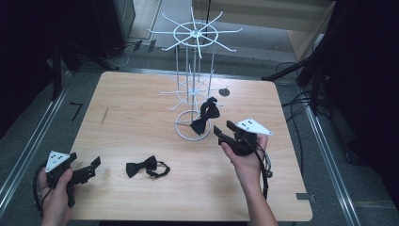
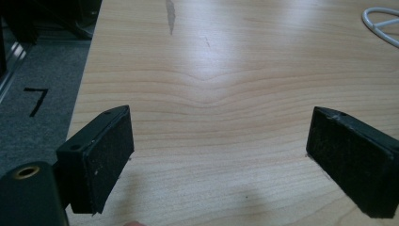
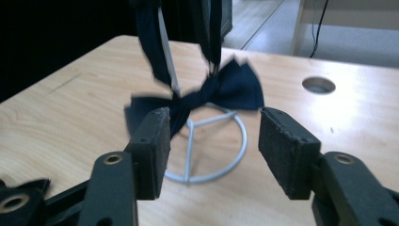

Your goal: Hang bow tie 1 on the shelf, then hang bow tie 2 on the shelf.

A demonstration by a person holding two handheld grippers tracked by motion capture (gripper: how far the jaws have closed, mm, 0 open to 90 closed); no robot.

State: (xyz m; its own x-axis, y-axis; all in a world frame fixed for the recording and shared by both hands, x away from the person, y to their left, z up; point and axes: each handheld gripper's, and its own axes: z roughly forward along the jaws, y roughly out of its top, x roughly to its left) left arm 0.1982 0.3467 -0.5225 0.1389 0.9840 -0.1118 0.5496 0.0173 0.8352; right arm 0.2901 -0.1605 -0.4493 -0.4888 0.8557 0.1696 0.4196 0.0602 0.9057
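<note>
High view: set above the near edge, looking forward and down across the whole wooden surface (image 1: 141,94), far enough off to take in floor on all sides. Left gripper view: riding low on the left gripper (image 2: 216,155), close over bare wood, facing the far left corner, with a sliver of the white wire stand (image 2: 383,23) shared with the high view (image 1: 193,89). Right gripper view: riding on the right gripper (image 3: 211,141), near level, close on the stand's ring base and hanging bow tie (image 3: 221,92), both shared with the high view (image 1: 204,117).
</note>
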